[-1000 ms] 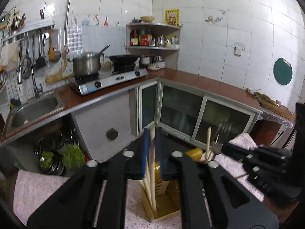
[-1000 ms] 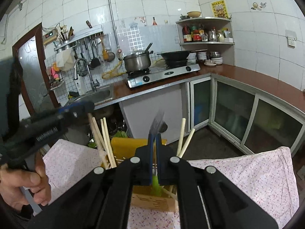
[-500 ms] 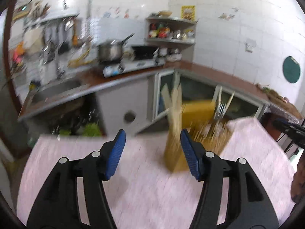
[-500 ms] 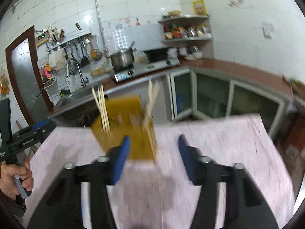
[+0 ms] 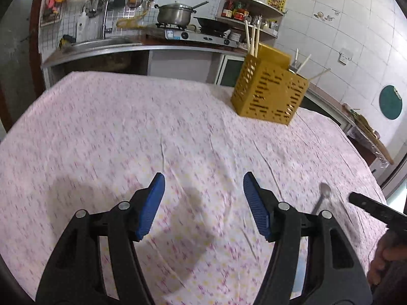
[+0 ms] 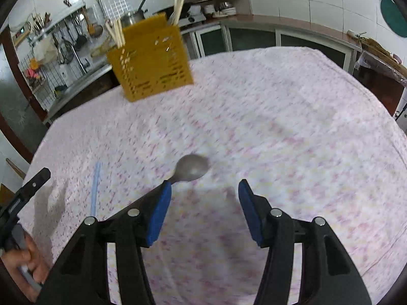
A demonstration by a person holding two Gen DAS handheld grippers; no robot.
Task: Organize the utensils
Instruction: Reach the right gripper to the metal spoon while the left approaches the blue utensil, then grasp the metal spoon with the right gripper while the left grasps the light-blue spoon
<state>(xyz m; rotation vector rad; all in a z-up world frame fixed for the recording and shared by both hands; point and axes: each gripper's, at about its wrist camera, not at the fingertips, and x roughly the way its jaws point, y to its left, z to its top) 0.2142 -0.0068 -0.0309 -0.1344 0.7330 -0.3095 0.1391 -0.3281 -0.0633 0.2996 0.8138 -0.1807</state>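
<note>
A yellow perforated utensil holder point(image 5: 269, 94) stands at the far side of the table with chopsticks point(image 5: 252, 38) and other utensils upright in it; it also shows in the right wrist view point(image 6: 151, 63). A metal spoon point(image 6: 189, 169) lies on the cloth just ahead of my right gripper point(image 6: 203, 203), its handle passing under the left finger; it also shows in the left wrist view point(image 5: 323, 197). A pale blue straw-like stick point(image 6: 95, 188) lies to the left. My left gripper point(image 5: 203, 203) is open and empty over bare cloth. Both grippers are open.
The table carries a pink floral cloth point(image 5: 127, 127). Behind it run a counter with a sink point(image 5: 101, 43), a stove with a pot point(image 5: 175, 15) and a corner shelf point(image 5: 244, 7). The table's right edge point(image 6: 381, 101) drops to a side bench.
Both grippers were shut on utensils at the holder, then opened and pulled back and down. They now hover low over the cloth, far from the holder.
</note>
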